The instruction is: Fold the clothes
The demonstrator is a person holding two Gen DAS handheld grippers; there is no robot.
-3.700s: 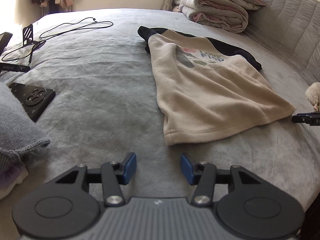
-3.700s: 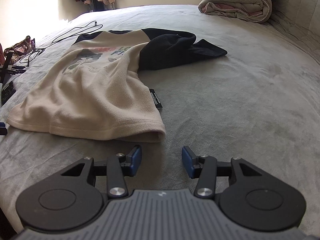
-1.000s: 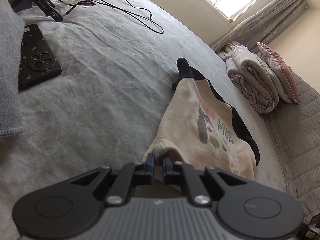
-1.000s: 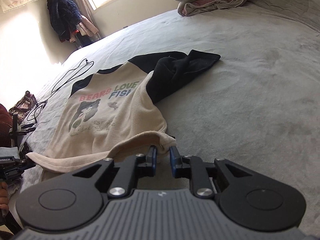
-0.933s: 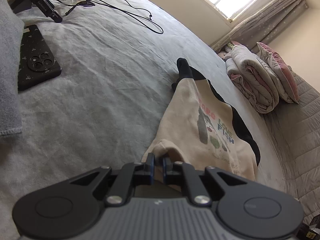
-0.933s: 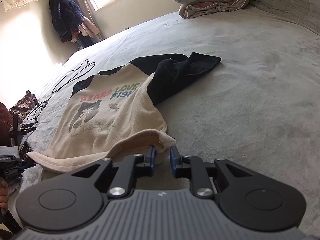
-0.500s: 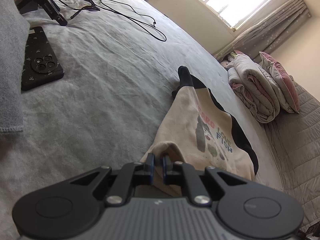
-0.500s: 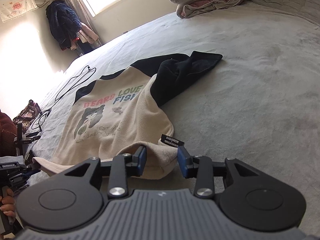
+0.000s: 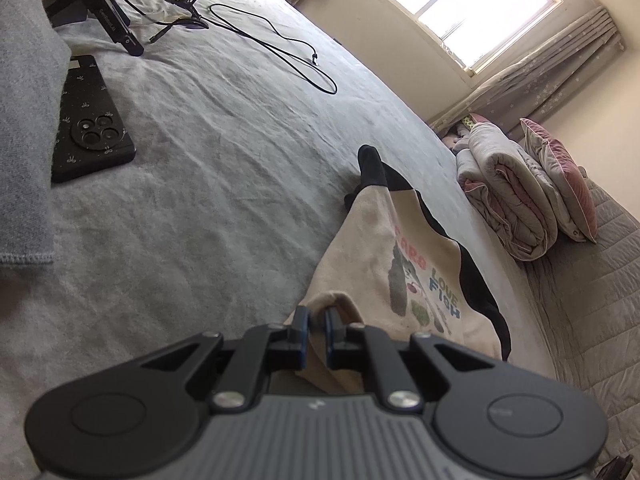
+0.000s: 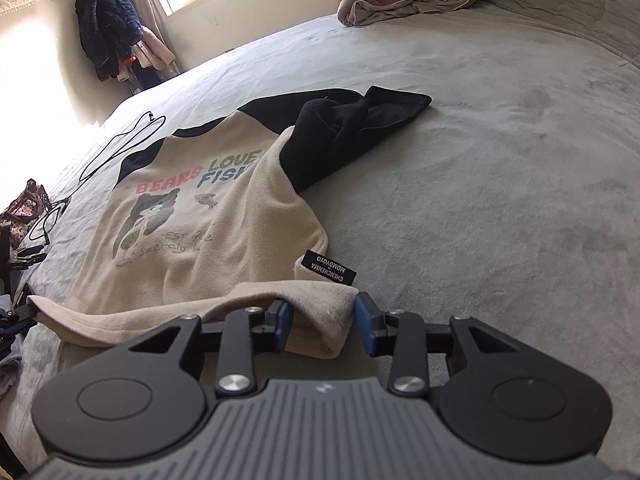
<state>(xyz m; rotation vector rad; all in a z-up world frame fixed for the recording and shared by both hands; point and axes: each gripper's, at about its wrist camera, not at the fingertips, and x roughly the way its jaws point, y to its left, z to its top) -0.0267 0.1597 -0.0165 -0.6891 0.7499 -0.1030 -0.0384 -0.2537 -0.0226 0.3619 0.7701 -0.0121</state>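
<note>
A cream fleece sweatshirt with black sleeves and a bear print (image 10: 200, 236) lay spread on the grey bed cover (image 10: 500, 200), its printed front facing up and its hem toward the near edge. The left gripper (image 9: 316, 332) had its blue-padded fingers (image 9: 301, 330) drawn narrow, pinching the near left corner of the hem so that the fabric rose in a small hump just beyond them. The right gripper (image 10: 323, 326) had its fingers (image 10: 366, 322) standing wide apart, with the near right corner of the hem folded over and lying loose between them. A small black woven label (image 10: 329, 271) stuck out from the side seam just beyond that corner. The right black sleeve (image 10: 356, 128) lay crumpled across the far right of the garment. On the near left of the bed rested a black phone (image 9: 90, 120), with a black cable (image 9: 276, 48) looping beyond it. A rolled grey and pink quilt (image 9: 508, 196) sat at the far right.
</note>
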